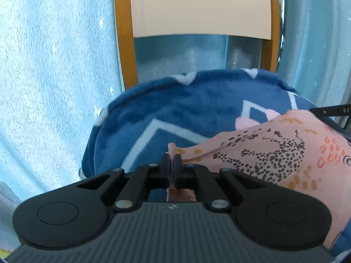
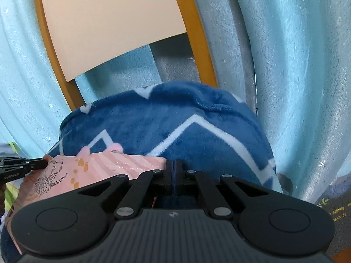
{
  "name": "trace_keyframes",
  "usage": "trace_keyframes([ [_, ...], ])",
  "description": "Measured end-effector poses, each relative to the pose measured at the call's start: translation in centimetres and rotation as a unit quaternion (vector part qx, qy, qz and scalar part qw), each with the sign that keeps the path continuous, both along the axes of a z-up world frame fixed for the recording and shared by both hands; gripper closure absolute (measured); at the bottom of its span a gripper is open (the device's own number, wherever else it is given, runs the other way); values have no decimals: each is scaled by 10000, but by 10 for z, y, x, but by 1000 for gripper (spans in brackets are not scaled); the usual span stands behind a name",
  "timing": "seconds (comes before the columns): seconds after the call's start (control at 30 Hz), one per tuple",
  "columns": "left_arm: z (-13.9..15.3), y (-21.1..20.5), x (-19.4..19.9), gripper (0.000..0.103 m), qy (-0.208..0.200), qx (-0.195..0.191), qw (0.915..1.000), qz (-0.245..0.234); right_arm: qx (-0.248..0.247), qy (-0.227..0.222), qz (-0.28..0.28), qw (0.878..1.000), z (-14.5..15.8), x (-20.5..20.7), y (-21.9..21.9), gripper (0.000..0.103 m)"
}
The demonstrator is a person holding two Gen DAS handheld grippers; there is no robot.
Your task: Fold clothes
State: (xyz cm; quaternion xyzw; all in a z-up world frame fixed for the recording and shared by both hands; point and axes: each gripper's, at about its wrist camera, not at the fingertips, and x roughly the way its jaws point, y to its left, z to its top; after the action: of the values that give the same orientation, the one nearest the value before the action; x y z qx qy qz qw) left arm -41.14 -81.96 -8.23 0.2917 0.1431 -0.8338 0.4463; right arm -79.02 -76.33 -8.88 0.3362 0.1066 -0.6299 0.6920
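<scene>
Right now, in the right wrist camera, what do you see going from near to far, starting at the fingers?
Fingers of the right gripper, shut on the pink spotted cloth → blue fuzzy blanket with white lines → chair back, cream with a wooden frame → light blue curtain behind it all.

Wooden chair point(image 1: 200, 6); blue blanket point(image 1: 175, 109); pale curtain point(image 1: 54, 76).
</scene>
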Motion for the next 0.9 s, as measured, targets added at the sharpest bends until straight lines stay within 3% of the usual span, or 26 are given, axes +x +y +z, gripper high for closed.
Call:
trace_keyframes([
  [0.13,5,-1,2,82,-171,-91,9997,150,-177,150,110,9997,15,9,11,96],
  [0.27,20,18,6,83,-338,-455,9981,224,-503,476,437,9966,37,38,30,93],
  [0.37,32,52,-4,83,-447,-696,9966,-64,-587,554,923,9925,44,70,37,91],
  [0.47,35,83,-19,82,-358,-542,9963,-563,-307,524,1557,9859,37,99,36,87],
  [0.57,15,101,-34,82,-796,-343,9915,-966,14,671,1769,9819,25,109,41,86],
  [0.63,9,107,-30,82,-1115,-491,9880,-955,12,698,1567,9852,26,101,55,86],
  [0.77,24,122,-14,82,-1197,-529,9885,-752,-113,491,951,9942,31,79,96,82],
  [0.9,12,136,-13,85,-1471,-416,9849,-813,49,733,865,9935,21,80,117,82],
])
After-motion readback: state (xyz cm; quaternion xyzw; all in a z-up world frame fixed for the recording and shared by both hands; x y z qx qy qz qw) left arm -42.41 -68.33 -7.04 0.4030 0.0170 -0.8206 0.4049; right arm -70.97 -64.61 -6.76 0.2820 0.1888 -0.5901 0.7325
